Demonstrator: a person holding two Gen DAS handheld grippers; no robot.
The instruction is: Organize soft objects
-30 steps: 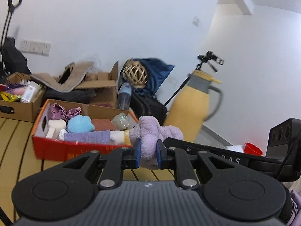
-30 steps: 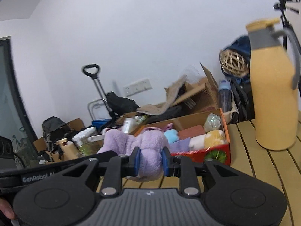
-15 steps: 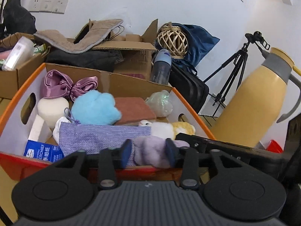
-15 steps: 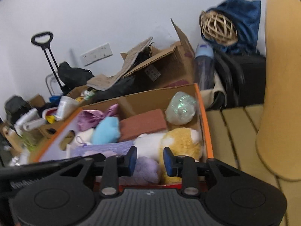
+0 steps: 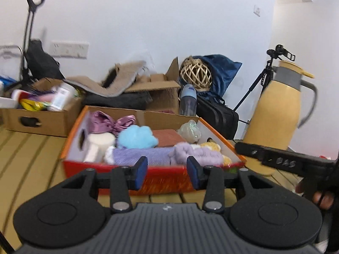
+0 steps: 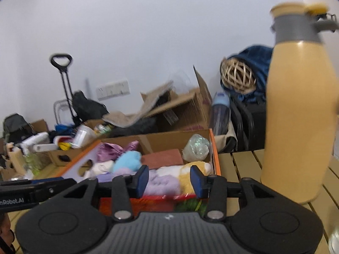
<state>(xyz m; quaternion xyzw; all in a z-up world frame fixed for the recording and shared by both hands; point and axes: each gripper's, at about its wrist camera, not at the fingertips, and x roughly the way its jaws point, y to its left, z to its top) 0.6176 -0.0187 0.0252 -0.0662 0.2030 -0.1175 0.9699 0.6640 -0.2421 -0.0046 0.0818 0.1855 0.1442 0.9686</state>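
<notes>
Nearest to us, our left gripper [image 5: 167, 174] has its blue pads spread wide with nothing between them, and our right gripper [image 6: 169, 178] is spread the same way, also holding nothing. Just beyond both sets of jaws we see the lilac plush toy [image 5: 196, 153] lying inside the orange box [image 5: 161, 177], at its near wall, apart from the pads. It rests beside a purple knit cloth [image 5: 141, 157] and against a yellow-and-white plush [image 6: 190, 172]. Deeper in the box we see a blue fluffy toy [image 5: 136, 136] and a satin bow [image 5: 112, 122]. The box sits on a slatted wooden table [image 5: 31, 158], with a yellow thermos jug [image 6: 296, 127] to its right. Behind are cardboard boxes [image 5: 163, 97], a wicker ball [image 5: 196, 76] and a white wall [image 5: 148, 21].
</notes>
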